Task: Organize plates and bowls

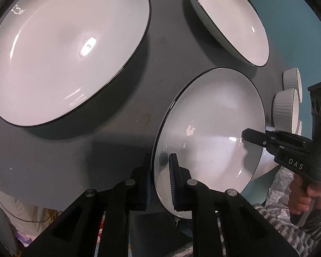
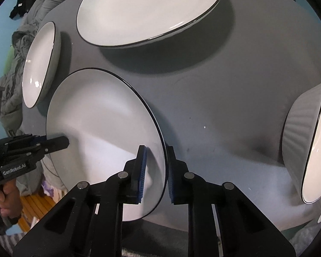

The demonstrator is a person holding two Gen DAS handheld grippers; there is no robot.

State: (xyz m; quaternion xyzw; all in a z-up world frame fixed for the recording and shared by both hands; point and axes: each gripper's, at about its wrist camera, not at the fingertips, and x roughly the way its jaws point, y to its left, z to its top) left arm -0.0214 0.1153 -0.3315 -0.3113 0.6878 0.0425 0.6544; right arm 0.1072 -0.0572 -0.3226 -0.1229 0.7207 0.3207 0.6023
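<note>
Two hand-held black grippers pinch opposite edges of one white plate with a thin dark rim [image 1: 209, 128]: the left gripper [image 1: 160, 184] has its narrow jaws clamped over the plate's near-left edge, and the right gripper [image 2: 155, 175] has its blue pads closed around the far-right edge. The plate sits at the near side of a round grey table [image 1: 156, 49]. Beyond it lie a large plate [image 1: 64, 49] and a shallow bowl [image 1: 231, 19], with ribbed white bowls [image 1: 285, 107] well apart to the right.
</note>
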